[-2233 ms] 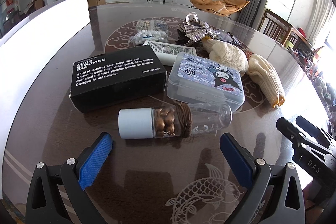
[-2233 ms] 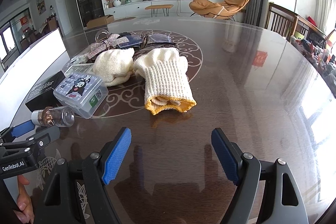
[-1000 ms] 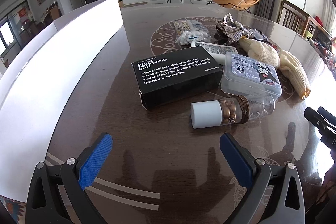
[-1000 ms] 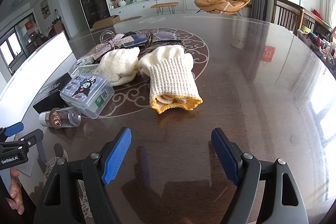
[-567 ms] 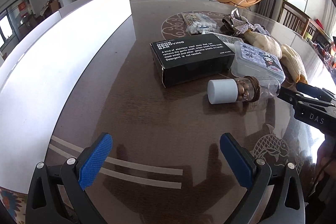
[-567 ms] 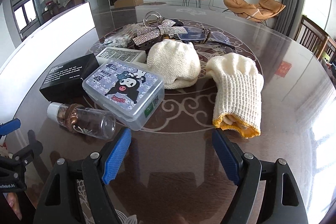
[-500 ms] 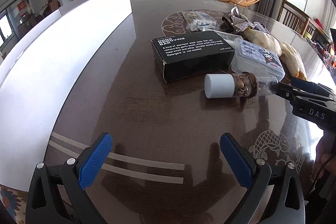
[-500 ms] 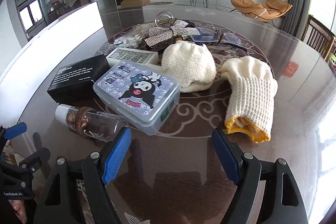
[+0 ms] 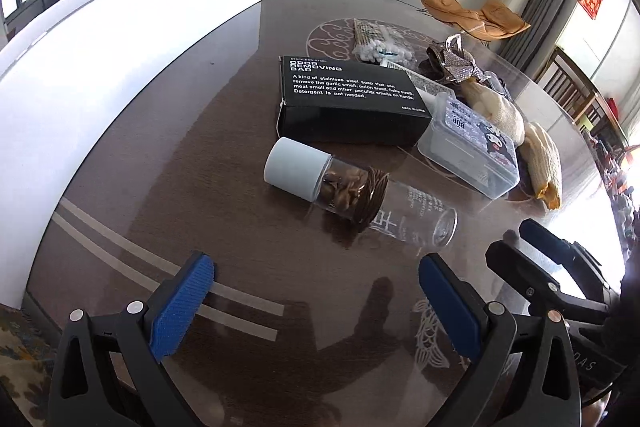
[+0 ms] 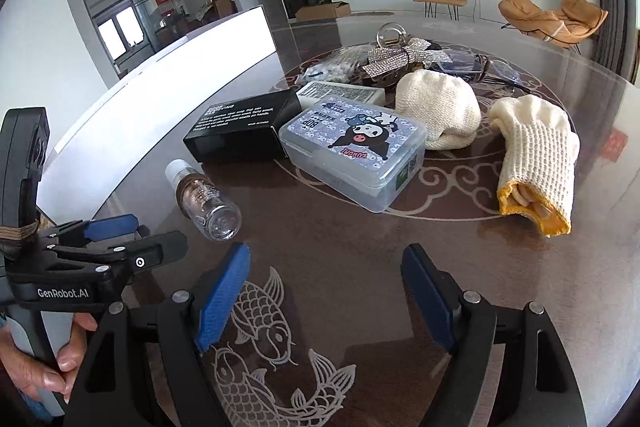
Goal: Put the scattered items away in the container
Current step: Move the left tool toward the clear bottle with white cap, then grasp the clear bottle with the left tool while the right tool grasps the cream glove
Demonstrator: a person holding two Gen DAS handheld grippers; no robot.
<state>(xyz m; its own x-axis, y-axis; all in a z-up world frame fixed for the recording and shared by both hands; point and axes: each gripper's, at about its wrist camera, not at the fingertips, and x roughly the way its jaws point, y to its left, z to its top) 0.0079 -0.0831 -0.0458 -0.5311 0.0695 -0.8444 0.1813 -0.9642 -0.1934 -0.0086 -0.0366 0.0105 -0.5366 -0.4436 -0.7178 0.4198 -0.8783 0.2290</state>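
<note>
The left gripper [image 9: 316, 301] has swung back toward the little bottle [image 9: 358, 193], which now lies close in front of it. The right gripper [image 10: 326, 291] slid left, nearer that bottle too

Both grippers are black plastic with ribbed blue pads and little silver screws at the joints. The left gripper [image 10: 116, 233] has "GenRobot.AI" printed in white, the right gripper [image 9: 536, 247] says "DAS".

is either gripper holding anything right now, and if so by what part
Nothing is held. The left gripper and the right gripper both stand open over bare table, with the bottle lying untouched beyond the left one's fingertips.
</note>
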